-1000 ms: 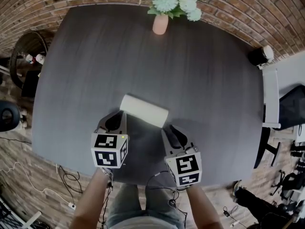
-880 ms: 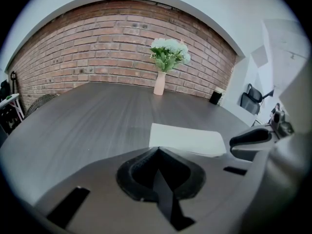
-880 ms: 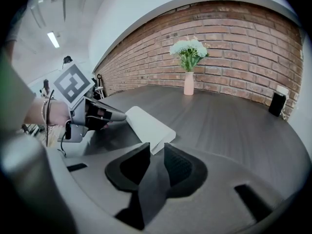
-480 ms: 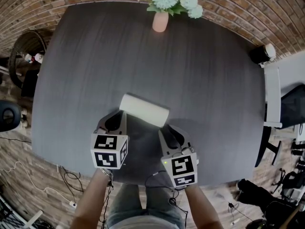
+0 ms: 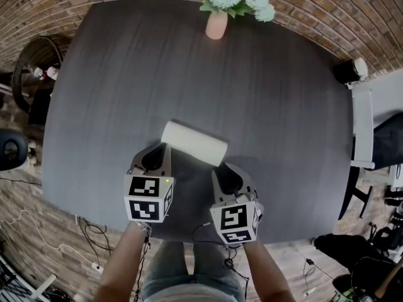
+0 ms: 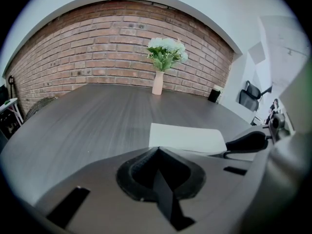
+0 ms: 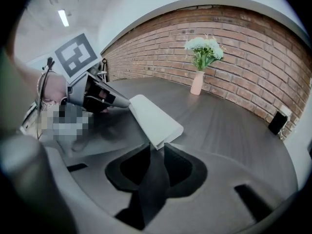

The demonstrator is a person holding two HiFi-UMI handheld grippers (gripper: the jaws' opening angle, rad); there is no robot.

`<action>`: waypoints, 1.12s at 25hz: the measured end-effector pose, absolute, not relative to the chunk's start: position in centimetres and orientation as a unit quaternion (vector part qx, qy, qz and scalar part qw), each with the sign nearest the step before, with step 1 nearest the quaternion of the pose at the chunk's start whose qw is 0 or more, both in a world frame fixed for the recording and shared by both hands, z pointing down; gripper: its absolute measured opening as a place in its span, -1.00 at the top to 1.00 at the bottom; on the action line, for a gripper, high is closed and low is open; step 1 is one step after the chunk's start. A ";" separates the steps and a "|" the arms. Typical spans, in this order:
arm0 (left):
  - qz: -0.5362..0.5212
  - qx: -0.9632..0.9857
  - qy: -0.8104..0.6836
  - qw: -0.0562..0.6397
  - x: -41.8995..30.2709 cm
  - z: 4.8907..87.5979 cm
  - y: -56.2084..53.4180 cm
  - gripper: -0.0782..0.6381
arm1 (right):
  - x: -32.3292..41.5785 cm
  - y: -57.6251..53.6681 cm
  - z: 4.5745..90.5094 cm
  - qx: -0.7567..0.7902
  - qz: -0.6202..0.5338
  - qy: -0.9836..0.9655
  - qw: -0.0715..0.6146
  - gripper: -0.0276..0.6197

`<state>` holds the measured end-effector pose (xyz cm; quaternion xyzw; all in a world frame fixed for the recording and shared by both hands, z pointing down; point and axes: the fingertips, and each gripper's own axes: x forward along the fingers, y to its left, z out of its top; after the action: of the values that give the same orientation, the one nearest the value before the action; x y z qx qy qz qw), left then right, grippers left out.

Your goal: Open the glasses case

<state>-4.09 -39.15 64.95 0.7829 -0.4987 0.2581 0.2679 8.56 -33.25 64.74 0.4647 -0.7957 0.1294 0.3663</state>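
A white glasses case (image 5: 193, 142) lies closed on the dark round table (image 5: 126, 74), slanting from upper left to lower right. My left gripper (image 5: 165, 150) meets the case's left end; in the left gripper view its jaws stand together at the near edge of the case (image 6: 187, 138). My right gripper (image 5: 220, 167) is at the case's right end. In the right gripper view its jaws have just closed a little, and the near corner of the case (image 7: 153, 118) sits between them, touched on both sides. The left gripper (image 7: 124, 102) shows at the case's far end.
A pink vase of pale flowers (image 5: 216, 25) stands at the table's far edge. Off the table are a black round object (image 5: 345, 72) and a white chair (image 5: 360, 124) to the right, a wire basket (image 5: 38, 61) to the left, and cables (image 5: 88, 238) on the floor.
My right gripper has rolled and its marker cube has shifted a little left, nearer the left one. The case and the left gripper have stayed put.
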 end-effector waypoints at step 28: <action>0.257 0.784 -0.496 0.270 -4.3 65.2 -39.2 0.79 | 8.6 -35.0 62.9 0.483 0.130 -0.796 0.341 0.64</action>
<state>-4.32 -39.16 65.19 0.7845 -0.4957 0.2570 0.2699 8.64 -34.97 62.91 0.4830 -0.7958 0.1300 0.3415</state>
